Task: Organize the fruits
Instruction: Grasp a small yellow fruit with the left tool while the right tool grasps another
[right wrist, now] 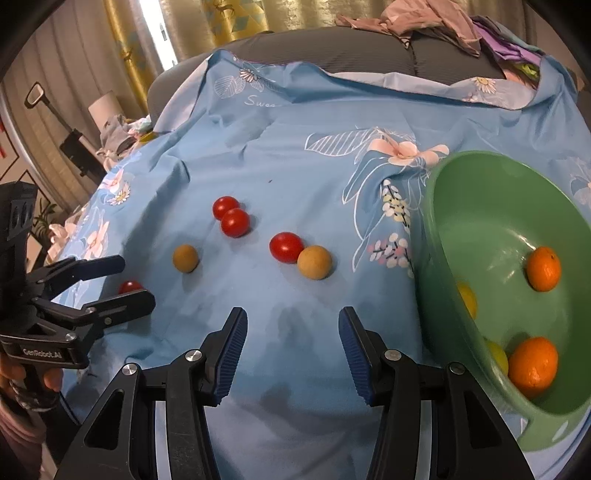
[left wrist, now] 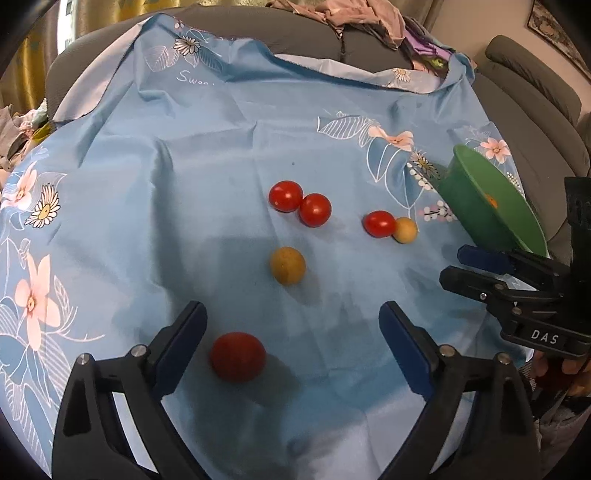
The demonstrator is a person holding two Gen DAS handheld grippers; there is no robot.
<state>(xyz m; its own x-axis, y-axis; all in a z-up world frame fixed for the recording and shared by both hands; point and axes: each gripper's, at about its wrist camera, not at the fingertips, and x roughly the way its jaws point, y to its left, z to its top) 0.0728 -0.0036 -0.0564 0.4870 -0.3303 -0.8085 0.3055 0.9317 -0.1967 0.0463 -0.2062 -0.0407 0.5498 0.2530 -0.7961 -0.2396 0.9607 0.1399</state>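
Several red tomatoes and two tan round fruits lie on a blue floral cloth [left wrist: 184, 166]. My left gripper [left wrist: 293, 314] is open, low over the cloth, with one tomato [left wrist: 238, 356] lying between its fingers, untouched and nearer the left one. Ahead lie a tan fruit [left wrist: 287, 266], a pair of tomatoes [left wrist: 285, 195] and a tomato [left wrist: 379, 223] touching the second tan fruit [left wrist: 405, 230]. My right gripper [right wrist: 293, 315] is open with nothing between its fingers, beside a tilted green bowl [right wrist: 480, 221] that holds two oranges [right wrist: 543, 269] and yellow fruit [right wrist: 467, 299].
The cloth covers a grey sofa [left wrist: 303, 40] with clothes [right wrist: 424, 18] heaped along its back. The right gripper [left wrist: 458, 266] shows at the right edge of the left wrist view, by the bowl [left wrist: 469, 199]. The left gripper [right wrist: 133, 280] shows at the left of the right wrist view.
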